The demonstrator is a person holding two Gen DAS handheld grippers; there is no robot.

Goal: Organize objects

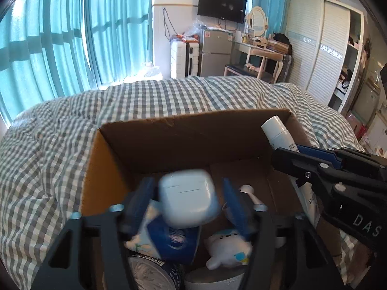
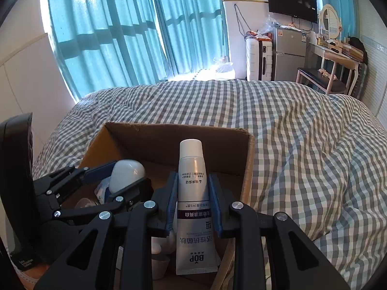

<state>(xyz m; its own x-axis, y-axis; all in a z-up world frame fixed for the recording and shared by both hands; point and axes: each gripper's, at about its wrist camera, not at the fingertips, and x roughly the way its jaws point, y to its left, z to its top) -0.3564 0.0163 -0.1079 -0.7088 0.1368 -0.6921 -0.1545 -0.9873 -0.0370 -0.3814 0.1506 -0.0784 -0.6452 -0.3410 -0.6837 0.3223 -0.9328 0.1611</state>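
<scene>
Nearest the left wrist lens, the left gripper (image 1: 191,201) hangs over the open cardboard box (image 1: 169,130). Its blue fingers (image 1: 141,200) are spread wider than the white earbud case (image 1: 188,199) that sits blurred between them, with a sliver of gap on either side, so the case looks loose rather than pinched; whether a pad touches it cannot be told.

Largest of all is the checked bedspread (image 2: 302,145), and the box rests on it with its flaps up. Inside the box, below the earbud case, lie a blue-and-white pouch (image 1: 167,239), a white plush toy (image 1: 227,246) beside the pouch, a round tin (image 1: 150,273) at the near wall, and a small white brush head (image 1: 249,191) just beyond the plush.

At the box's right wall, the right gripper (image 2: 193,205) has its fingers closed snugly on a white toothpaste tube (image 2: 193,198), gripping it around the middle. The tube stands upright with its cap (image 2: 191,147) pointing away from the lens and its crimped end toward it, held above the box's interior near that right wall.
</scene>
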